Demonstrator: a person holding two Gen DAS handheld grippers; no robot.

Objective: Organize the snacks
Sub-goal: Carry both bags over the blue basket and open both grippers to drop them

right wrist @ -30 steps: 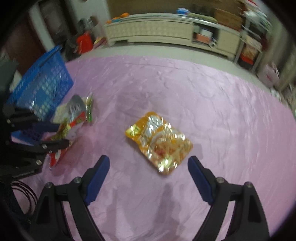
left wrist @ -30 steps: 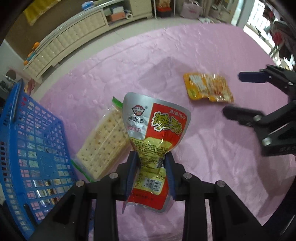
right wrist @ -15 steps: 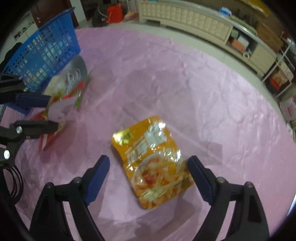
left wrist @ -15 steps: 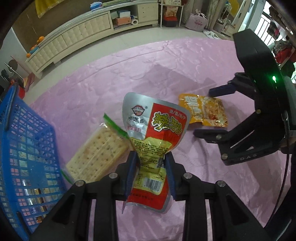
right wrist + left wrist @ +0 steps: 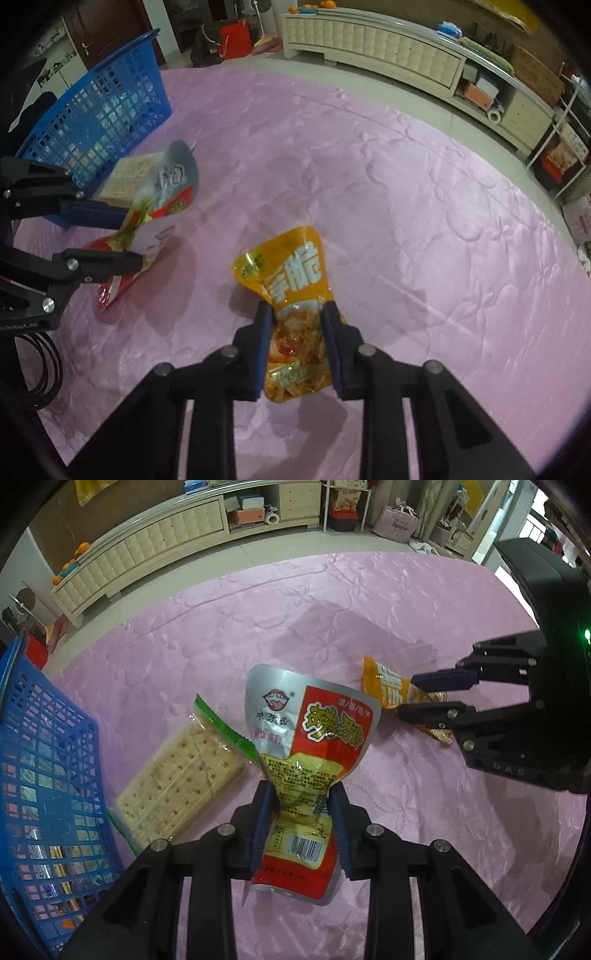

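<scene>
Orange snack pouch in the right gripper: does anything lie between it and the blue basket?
Yes. The left gripper, shut on the red and silver pouch, sits on the line from the orange snack pouch to the blue basket. The cracker pack lies against the basket's near side.

Pink quilted bedspread (image 5: 229,635), stitched with a flower pattern, smooth and wide. Directly on it: a cracker pack (image 5: 181,779) in clear wrap with green ends, lying flat; a blue plastic basket (image 5: 40,775) just beside the crackers, at the cover's edge, with wrapped snacks inside. Pale tiled floor (image 5: 369,88) beyond the far edge of the cover.
</scene>
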